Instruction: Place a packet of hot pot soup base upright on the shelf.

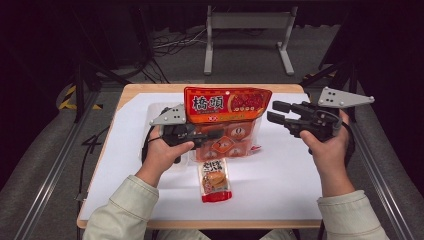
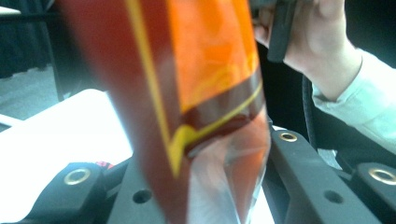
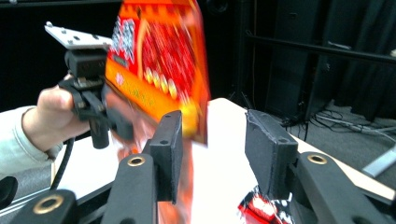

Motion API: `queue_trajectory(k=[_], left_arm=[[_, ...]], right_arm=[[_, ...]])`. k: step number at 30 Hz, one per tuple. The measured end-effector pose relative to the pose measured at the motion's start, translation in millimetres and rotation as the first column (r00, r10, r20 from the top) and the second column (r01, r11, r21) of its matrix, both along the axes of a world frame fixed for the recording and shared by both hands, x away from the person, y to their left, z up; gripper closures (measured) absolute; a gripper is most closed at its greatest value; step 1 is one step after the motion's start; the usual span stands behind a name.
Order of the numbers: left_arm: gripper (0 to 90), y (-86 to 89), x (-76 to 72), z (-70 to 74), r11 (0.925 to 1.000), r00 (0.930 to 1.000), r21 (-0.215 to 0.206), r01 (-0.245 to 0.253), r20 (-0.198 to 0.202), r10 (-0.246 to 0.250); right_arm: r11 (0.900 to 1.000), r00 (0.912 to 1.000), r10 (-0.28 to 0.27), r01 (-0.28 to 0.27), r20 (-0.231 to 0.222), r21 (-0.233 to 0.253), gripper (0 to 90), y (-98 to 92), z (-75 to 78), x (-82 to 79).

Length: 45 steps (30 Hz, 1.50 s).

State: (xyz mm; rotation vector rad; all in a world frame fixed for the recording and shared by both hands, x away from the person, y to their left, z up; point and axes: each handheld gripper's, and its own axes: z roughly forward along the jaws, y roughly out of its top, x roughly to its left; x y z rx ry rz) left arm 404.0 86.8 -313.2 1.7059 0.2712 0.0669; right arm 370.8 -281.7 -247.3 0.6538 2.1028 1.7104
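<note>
Left gripper has its jaws closed on the lower, clear part of the big orange snack bag, holding it up off the white table, and from the high view the bag stands roughly upright with its printed red header at the top and its long axis running up from the jaws. Just off the bag's far edge from that grip, the right gripper hangs level with the header, its jaws spread wide with nothing between them and pointing across at the bag without touching it. Below the left gripper, on the person's side, a small red packet lies flat on the table, its long axis running toward the person. Seen along the left gripper's own jaws, the snack bag rises straight up between them as a blurred orange and dark red sheet, clear film at the bottom, with the right hand beyond it. Looking along the right gripper's jaws, the snack bag hangs just ahead of the open gap, header up, and the left gripper grips it from the far side, while a dark red wrapper lies under the right gripper's jaws.
</note>
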Motion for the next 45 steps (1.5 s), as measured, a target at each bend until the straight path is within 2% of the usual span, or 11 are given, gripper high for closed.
queue_trajectory(k=[7, 11, 17, 25, 28, 30, 36, 39, 45], left_arm=[[71.6, 6.6, 6.3, 7.7, 0.9996, 0.9996, -0.003, -0.029, 0.006, 0.029], [71.6, 7.0, 10.7, 12.3, 0.9994, 0.9994, 0.008, -0.034, 0.004, 0.034], [71.6, 8.8, 17.5, 18.8, 0.9984, 0.9984, 0.009, -0.056, 0.011, 0.056], [71.6, 12.4, 29.7, 26.5, 0.9955, 0.9955, 0.015, -0.093, 0.015, 0.093], [71.6, 13.8, 34.1, 28.9, 0.9945, 0.9944, 0.010, -0.104, 0.018, 0.104], [71.6, 14.9, 36.7, 29.8, 0.9939, 0.9938, 0.006, -0.110, 0.019, 0.110], [71.6, 18.2, 44.2, 31.2, 0.9909, 0.9907, 0.010, -0.134, 0.024, 0.134], [71.6, 20.0, 47.5, 31.1, 0.9890, 0.9888, 0.011, -0.148, 0.024, 0.147], [71.6, 28.7, 58.7, 31.5, 0.9825, 0.9821, 0.007, -0.186, 0.029, 0.186]], right_arm=[[0.998, 0.9970, -0.061, 0.062, -0.048, 0.020, 57.0, -27.2, -24.7, -4.9], [0.994, 0.9923, -0.106, 0.106, -0.063, -0.004, 57.0, -35.6, -39.7, -5.9], [0.989, 0.9856, -0.147, 0.147, -0.083, -0.011, 57.0, -42.8, -61.7, -8.3], [0.986, 0.9766, -0.167, 0.169, -0.136, -0.001, 57.5, -43.8, -93.4, -4.7], [0.985, 0.9743, -0.175, 0.171, -0.142, -0.037, 57.5, -41.6, -98.5, -2.8], [0.985, 0.9736, -0.171, 0.169, -0.151, -0.030, 57.5, -41.7, -101.2, -2.0], [0.982, 0.9683, -0.189, 0.182, -0.164, -0.055, 56.9, -44.0, -108.6, -0.6], [0.982, 0.9675, -0.189, 0.183, -0.168, -0.049, 56.8, -45.0, -109.9, -0.4], [0.982, 0.9669, -0.189, 0.182, -0.172, -0.054, 56.8, -44.4, -111.8, -1.1]])
